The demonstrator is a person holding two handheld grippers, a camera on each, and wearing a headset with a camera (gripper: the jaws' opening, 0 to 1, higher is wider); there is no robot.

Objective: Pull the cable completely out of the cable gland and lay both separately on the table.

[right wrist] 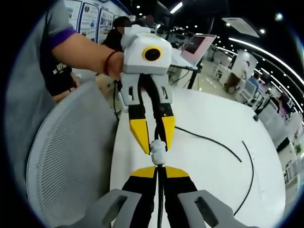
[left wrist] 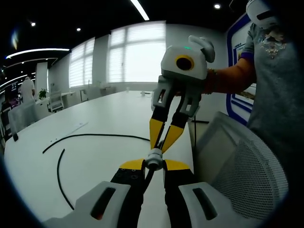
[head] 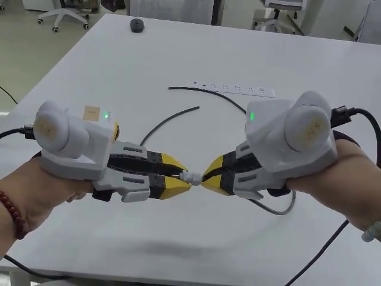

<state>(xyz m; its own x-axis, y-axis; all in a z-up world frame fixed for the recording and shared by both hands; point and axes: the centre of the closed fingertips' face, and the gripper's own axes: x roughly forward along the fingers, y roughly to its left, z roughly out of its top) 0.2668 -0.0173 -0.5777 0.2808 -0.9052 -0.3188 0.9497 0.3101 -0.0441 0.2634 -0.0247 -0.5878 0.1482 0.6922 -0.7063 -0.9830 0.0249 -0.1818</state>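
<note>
A small grey-white cable gland [head: 192,177] hangs above the white table [head: 178,53], between two yellow-tipped grippers that meet nose to nose. My left gripper [head: 183,179] comes in from the left and is shut on the gland [left wrist: 153,159]. Opposite it, my right gripper [head: 207,177] is shut on the dark cable [right wrist: 160,190], which runs back between its jaws from the gland [right wrist: 156,149]. A slack loop of that cable [head: 278,210] lies on the table under the right gripper. In the left gripper view the right gripper [left wrist: 161,145] pinches just beyond the gland.
Two loose black cables [head: 172,119] [head: 208,94] lie mid-table, with a white power strip [head: 232,88] behind them and a small dark object [head: 137,24] at the far edge. A mesh chair back [left wrist: 237,166] stands at the near edge. Office chairs [head: 62,13] stand beyond the table.
</note>
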